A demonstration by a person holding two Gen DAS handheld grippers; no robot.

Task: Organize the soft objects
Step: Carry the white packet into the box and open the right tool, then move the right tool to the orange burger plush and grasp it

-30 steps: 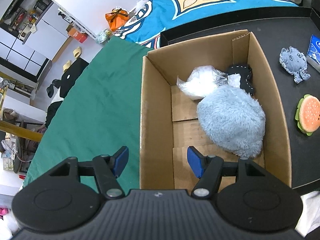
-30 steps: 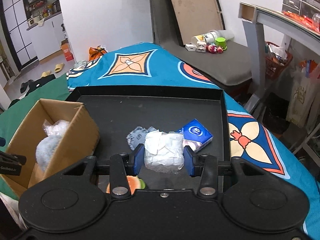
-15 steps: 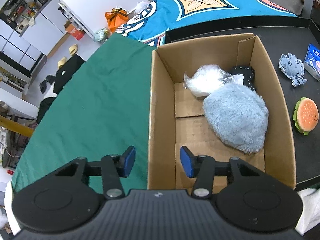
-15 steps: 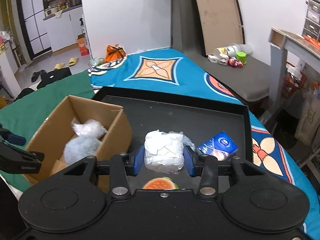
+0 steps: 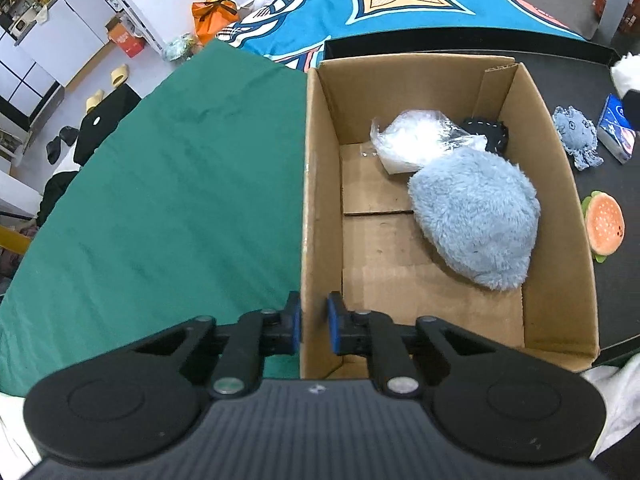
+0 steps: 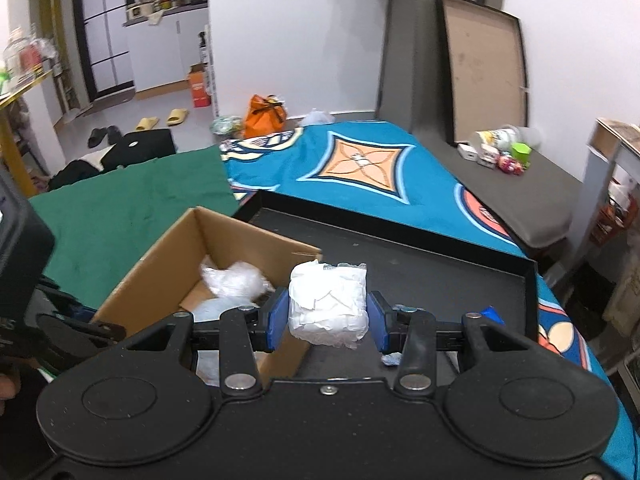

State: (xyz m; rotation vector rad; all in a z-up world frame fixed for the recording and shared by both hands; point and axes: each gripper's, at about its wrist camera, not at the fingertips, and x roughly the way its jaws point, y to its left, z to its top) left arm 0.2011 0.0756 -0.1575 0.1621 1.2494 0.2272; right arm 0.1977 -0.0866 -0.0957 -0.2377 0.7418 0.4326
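- Cardboard box point(image 5: 320, 184): left gripper point(image 5: 313, 322) has just closed, clamped on its left wall near the near corner; blue plush point(image 5: 476, 216) and plastic bag point(image 5: 416, 140) lie inside, far-right of the pads.
- Right wrist view: right gripper point(image 6: 328, 322) clamped on white wrapped bundle point(image 6: 328, 304), held above the black tray point(image 6: 420, 264), just right of the box's far corner.

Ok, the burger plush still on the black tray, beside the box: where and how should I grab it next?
The burger plush lies flat beside the cardboard box. Probably come straight down from above and pinch across its round bun edges. The box wall crowds one side, so set the jaws along that wall, not toward it.
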